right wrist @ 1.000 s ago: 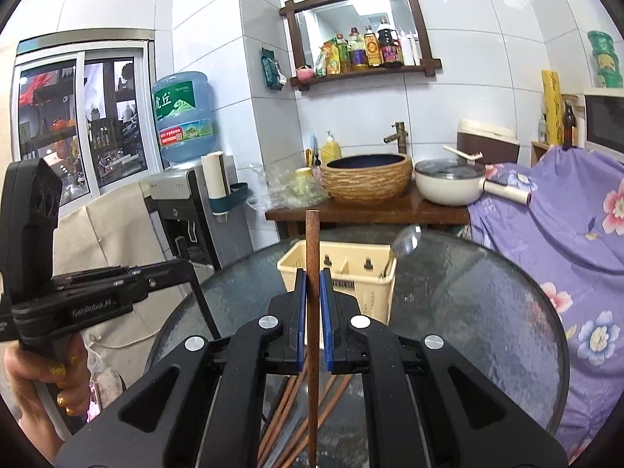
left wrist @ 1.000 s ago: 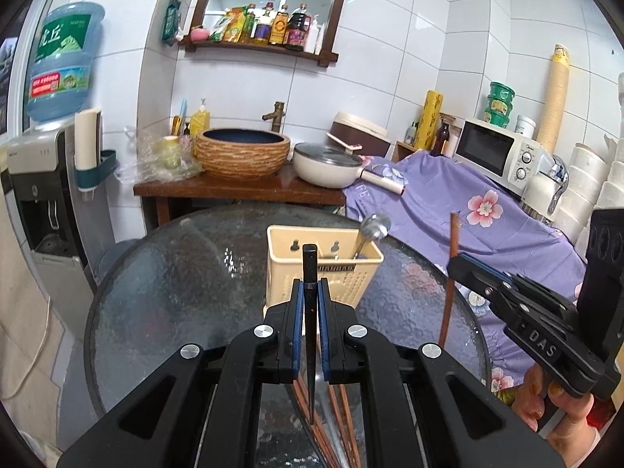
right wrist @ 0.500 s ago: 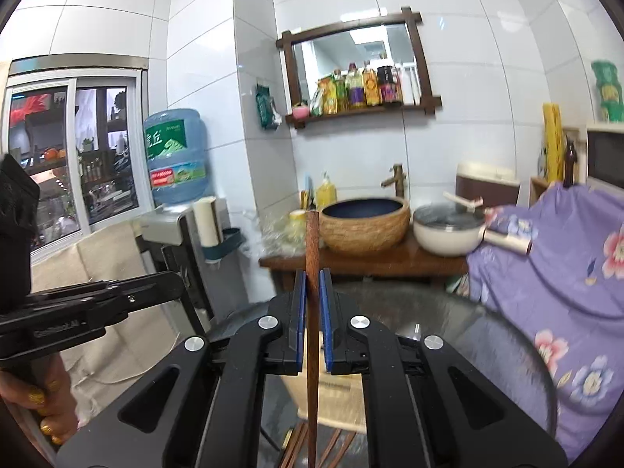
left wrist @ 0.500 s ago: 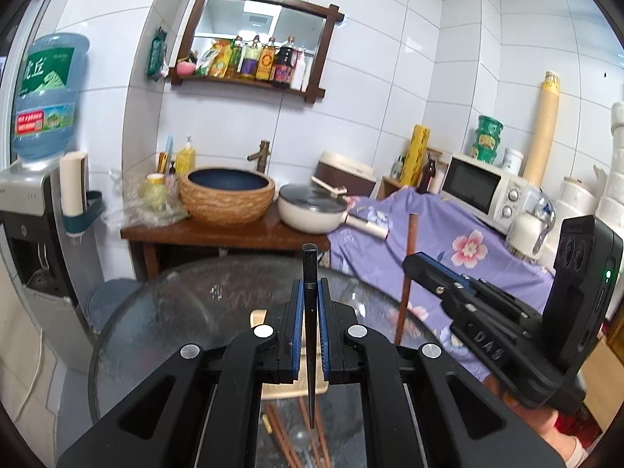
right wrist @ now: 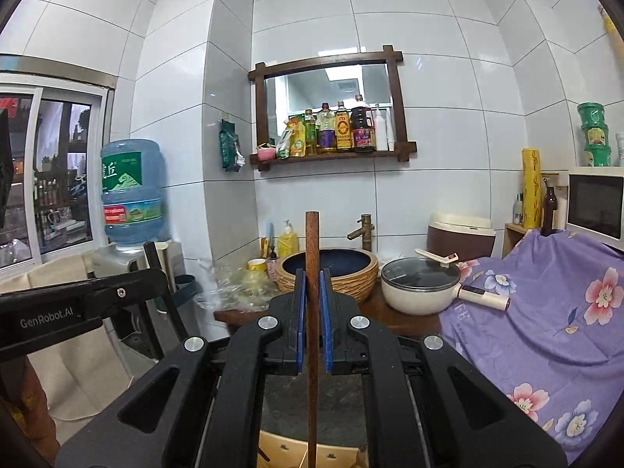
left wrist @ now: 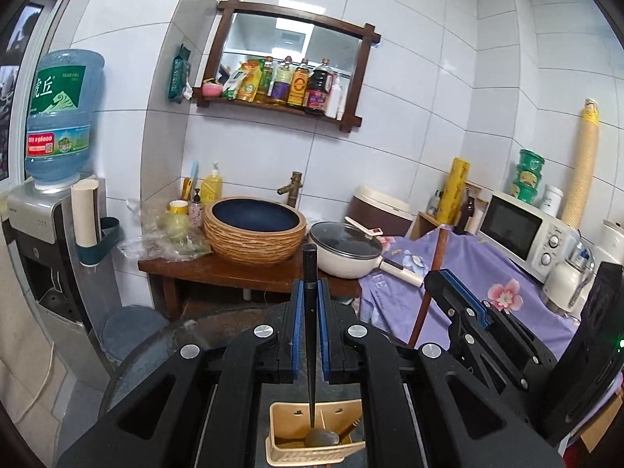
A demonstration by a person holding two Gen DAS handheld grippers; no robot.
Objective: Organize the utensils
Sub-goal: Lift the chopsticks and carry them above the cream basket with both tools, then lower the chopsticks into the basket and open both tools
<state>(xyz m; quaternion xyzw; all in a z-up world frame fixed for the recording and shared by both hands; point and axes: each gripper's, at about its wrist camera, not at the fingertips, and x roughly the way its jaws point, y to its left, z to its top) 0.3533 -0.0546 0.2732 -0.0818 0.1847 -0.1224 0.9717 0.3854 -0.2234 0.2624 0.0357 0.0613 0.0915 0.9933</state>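
My left gripper (left wrist: 310, 292) is shut on a black chopstick (left wrist: 310, 335) held upright, its tip pointing down over the cream utensil holder (left wrist: 296, 448), which holds a metal spoon (left wrist: 321, 437). My right gripper (right wrist: 312, 284) is shut on a brown wooden chopstick (right wrist: 312, 312), also upright, its lower end over the holder's rim (right wrist: 280, 448). The right gripper with its brown chopstick (left wrist: 431, 284) also shows at the right of the left wrist view. The left gripper's body (right wrist: 78, 304) shows at the left of the right wrist view.
The holder stands on a round glass table (left wrist: 163, 343). Behind it are a wooden stand with a woven basin (left wrist: 255, 230) and a white pan (left wrist: 347, 249), a water dispenser (left wrist: 50, 234) at the left and a purple-covered counter with a microwave (left wrist: 522, 234) at the right.
Both grippers have risen and tilted up with their chopsticks. The holder has dropped from mid-view to the bottom edge of both views, below the chopstick tips.
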